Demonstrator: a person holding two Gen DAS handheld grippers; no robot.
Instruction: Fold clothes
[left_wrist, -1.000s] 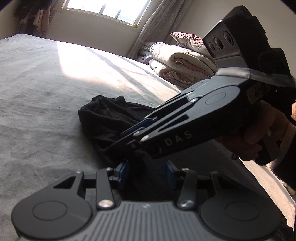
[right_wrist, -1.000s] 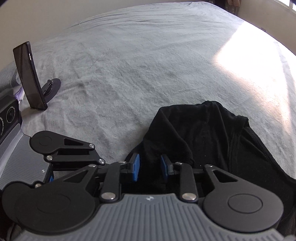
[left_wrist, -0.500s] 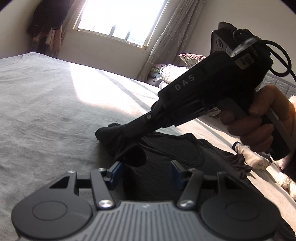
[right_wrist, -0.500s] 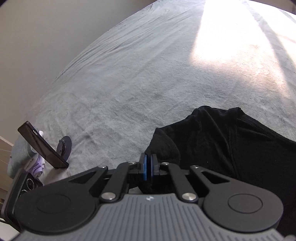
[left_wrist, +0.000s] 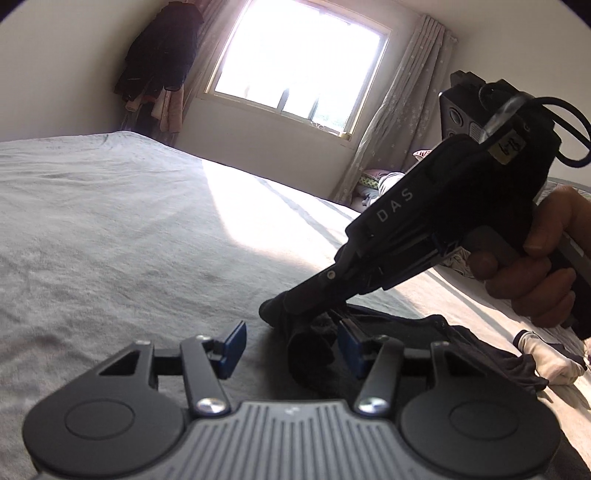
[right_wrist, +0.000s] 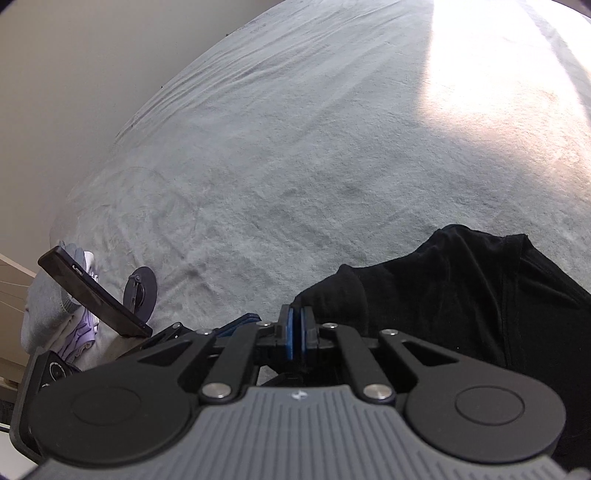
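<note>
Left wrist view: the left gripper (left_wrist: 290, 347), jaws apart and closing, has a fold of the crumpled black cotton garment (left_wrist: 406, 354) between its blue pads on the grey bed (left_wrist: 110, 229). Right wrist view: the right gripper (right_wrist: 295, 332), jaws pressed together, pinches the garment's edge (right_wrist: 461, 295).

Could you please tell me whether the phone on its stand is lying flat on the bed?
No, the phone leans tilted against its round stand, with one edge lifted off the grey bed cover.
</note>
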